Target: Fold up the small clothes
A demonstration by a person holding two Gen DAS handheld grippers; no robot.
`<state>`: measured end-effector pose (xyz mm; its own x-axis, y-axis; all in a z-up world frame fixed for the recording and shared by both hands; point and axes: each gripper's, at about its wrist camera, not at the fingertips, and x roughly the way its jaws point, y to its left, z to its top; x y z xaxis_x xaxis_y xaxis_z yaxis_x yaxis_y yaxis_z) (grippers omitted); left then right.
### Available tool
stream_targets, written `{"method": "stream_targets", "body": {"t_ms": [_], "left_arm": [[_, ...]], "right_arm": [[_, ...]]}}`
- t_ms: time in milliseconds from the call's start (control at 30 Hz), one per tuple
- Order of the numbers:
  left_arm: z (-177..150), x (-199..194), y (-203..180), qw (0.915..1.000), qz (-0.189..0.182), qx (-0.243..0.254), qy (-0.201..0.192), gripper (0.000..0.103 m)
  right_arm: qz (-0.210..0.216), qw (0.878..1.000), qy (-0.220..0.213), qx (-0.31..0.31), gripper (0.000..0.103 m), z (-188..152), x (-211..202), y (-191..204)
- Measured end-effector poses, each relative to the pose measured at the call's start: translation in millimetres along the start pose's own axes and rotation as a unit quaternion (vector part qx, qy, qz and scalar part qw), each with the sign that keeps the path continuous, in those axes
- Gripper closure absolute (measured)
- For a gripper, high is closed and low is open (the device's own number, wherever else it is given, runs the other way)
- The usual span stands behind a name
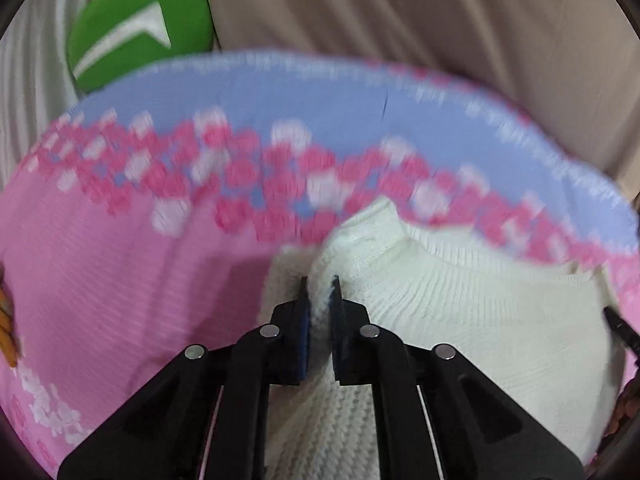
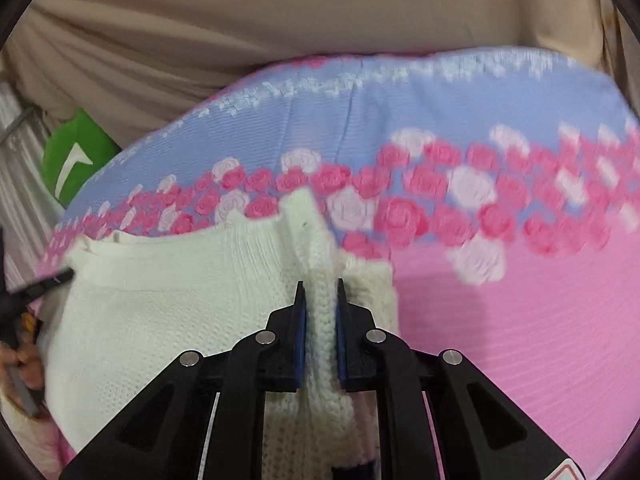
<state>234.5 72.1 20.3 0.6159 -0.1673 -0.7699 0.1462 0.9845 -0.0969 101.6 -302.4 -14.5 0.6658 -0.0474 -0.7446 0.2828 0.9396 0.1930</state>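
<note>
Cream knit garment (image 1: 460, 320) lies on the pink mat (image 1: 100, 280); left claw (image 1: 319, 292) and right claw (image 2: 319, 296) each pinch an edge, ready to lift and fold.

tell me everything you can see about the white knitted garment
The white knitted garment is cream, small and soft-looking, with a ribbed band along its far edge. It lies partly bunched on the pink and blue floral blanket. The left gripper is shut on a fold at one side and the right gripper on a fold at the other; its fabric stands between the fingers.
</note>
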Motion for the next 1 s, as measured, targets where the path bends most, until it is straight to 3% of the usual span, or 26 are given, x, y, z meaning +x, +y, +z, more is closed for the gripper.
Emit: {"method": "stream_targets", "body": {"t_ms": [133,200,267,300,367,433,533,567,667,733,800,867,933,967,1000], "left_arm": [[-8,-50,-4,0.9988,0.000,0.004,-0.049,0.091],[-20,-87,-7,0.9960,0.006,0.007,-0.088,0.091],[-39,-119,-22,0.9935,-0.013,0.021,-0.111,0.091],[-49,-123,-33,0.9936,-0.031,0.035,-0.103,0.091],[-75,-117,-61,0.9930,-0.067,0.071,-0.068,0.089],[-101,-99,-80,0.9922,-0.068,0.100,-0.031,0.088],[-119,-83,-63,0.9937,-0.061,0.094,-0.010,0.088],[-121,-85,-50,0.9938,-0.069,0.086,-0.015,0.090],[-125,-103,-9,0.9972,-0.014,0.064,-0.037,0.092],[-126,-107,18,0.9984,-0.005,0.045,-0.033,0.088],[-125,-111,37,0.9991,0.010,0.025,-0.032,0.092],[-116,-116,42,0.9994,-0.021,0.003,-0.028,0.091],[-96,-121,35,0.9981,-0.036,-0.006,-0.049,0.088],[-82,-120,26,0.9975,-0.038,-0.001,-0.061,0.075],[-69,-115,19,0.9973,-0.037,0.000,-0.064,0.059]], "right_arm": [[-0.022,0.994,-0.108,-0.016,0.085,-12,-77,24],[-0.001,0.991,-0.129,-0.036,0.085,-27,-102,41],[0.045,0.991,-0.109,-0.068,0.085,-52,-106,75],[0.072,0.990,-0.090,-0.087,0.085,-66,-100,94],[0.126,0.982,-0.034,-0.134,0.087,-99,-79,136],[0.143,0.976,0.005,-0.164,0.095,-126,-60,159],[0.085,0.984,0.010,-0.155,0.098,-142,-53,135],[0.066,0.990,0.003,-0.127,0.099,-142,-61,107],[0.015,0.999,-0.019,-0.041,0.103,-147,-96,29],[-0.059,0.998,-0.027,-0.007,0.103,-154,-114,-10],[-0.039,0.998,-0.031,0.038,0.103,-160,-130,-37],[-0.061,0.996,-0.056,0.042,0.083,-148,-141,-34],[-0.054,0.994,-0.088,0.018,0.076,-125,-145,-18],[-0.032,0.994,-0.100,0.020,0.066,-108,-142,-13],[-0.021,0.994,-0.106,0.020,0.065,-90,-135,-8]]}}
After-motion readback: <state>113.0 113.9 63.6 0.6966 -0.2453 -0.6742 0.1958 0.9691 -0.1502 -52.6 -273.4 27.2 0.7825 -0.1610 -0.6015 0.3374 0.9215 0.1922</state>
